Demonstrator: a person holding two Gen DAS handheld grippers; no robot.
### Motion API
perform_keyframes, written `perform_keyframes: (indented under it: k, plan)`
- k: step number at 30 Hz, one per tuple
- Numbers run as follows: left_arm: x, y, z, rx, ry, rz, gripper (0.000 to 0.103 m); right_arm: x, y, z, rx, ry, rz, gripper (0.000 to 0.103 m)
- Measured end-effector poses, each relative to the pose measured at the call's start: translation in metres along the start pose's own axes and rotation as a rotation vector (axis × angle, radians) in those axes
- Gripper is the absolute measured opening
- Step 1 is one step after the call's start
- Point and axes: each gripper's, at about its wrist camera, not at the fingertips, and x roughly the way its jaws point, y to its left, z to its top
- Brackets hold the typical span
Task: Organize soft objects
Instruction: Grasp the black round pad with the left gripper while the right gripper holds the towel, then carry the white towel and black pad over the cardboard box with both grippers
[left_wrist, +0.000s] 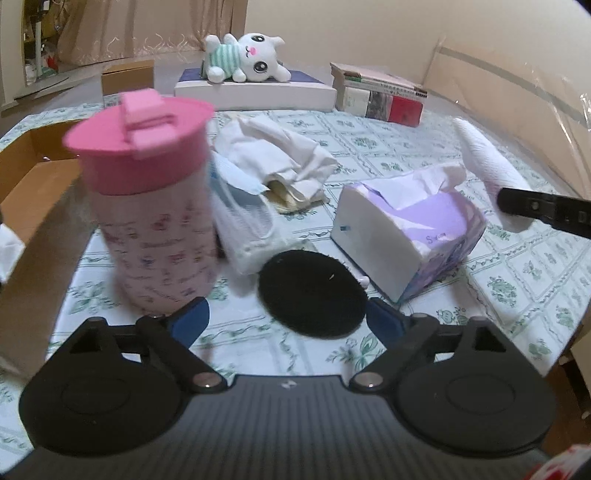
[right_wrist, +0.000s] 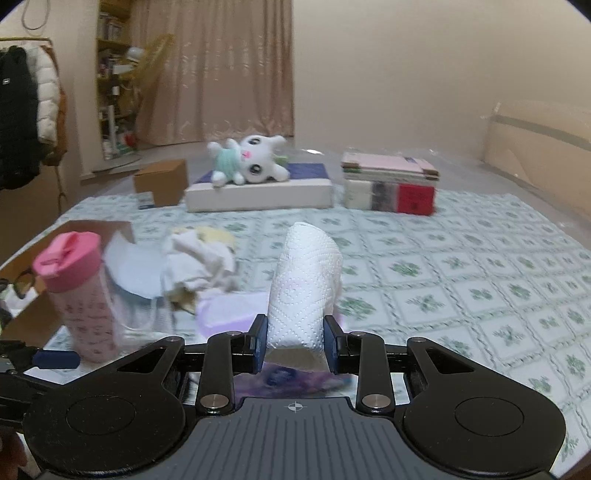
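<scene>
The right gripper (right_wrist: 295, 341) is squeezing a white paper towel roll (right_wrist: 304, 291) between its two blue fingers (right_wrist: 260, 341), and the roll is sticking out straight ahead of it, up off the table (right_wrist: 461, 266). The left gripper (left_wrist: 288, 317) is sitting wide open with nothing in it. Just ahead of it a black round pad (left_wrist: 312, 293) is lying flat. A pink bottle (left_wrist: 155, 206) is standing by its left finger. A purple tissue pack (left_wrist: 410, 229) is lying ahead to its right. Crumpled white cloth (left_wrist: 277, 155) is lying farther ahead, and a white stuffed bunny (left_wrist: 245, 57) is resting on a flat box (left_wrist: 255, 92) far beyond.
</scene>
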Motion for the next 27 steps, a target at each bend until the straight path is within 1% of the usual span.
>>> perform_keyframes:
  k: [4, 11, 13, 15, 17, 18, 22, 27]
  plan:
    - [0.019, -0.012, 0.002, 0.001, 0.011, 0.01, 0.094, 0.003, -0.014, -0.005, 0.019, 0.01, -0.016, 0.032]
    - [0.047, -0.024, 0.003, -0.005, 0.03, 0.053, 0.094, 0.012, -0.031, -0.01, 0.041, 0.015, -0.029, 0.032]
    - [0.052, -0.025, 0.003, -0.003, 0.037, 0.067, 0.093, 0.013, -0.034, -0.01, 0.046, 0.014, -0.032, 0.032]
    - [0.053, -0.025, 0.001, 0.005, 0.036, 0.084, 0.085, 0.015, -0.037, -0.011, 0.049, 0.018, -0.031, 0.032]
    - [0.053, -0.025, 0.001, 0.017, 0.037, 0.08, 0.078, 0.016, -0.037, -0.012, 0.052, 0.02, -0.028, 0.032]
    - [0.051, -0.025, 0.001, 0.026, 0.038, 0.078, 0.077, 0.015, -0.038, -0.012, 0.054, 0.02, -0.026, 0.032]
    - [0.041, -0.025, -0.001, 0.047, 0.044, 0.069, 0.076, 0.012, -0.035, -0.012, 0.057, 0.017, -0.015, 0.032]
    - [0.011, -0.022, -0.007, 0.065, 0.036, 0.055, 0.076, -0.003, -0.027, -0.011, 0.052, 0.002, 0.004, 0.032]
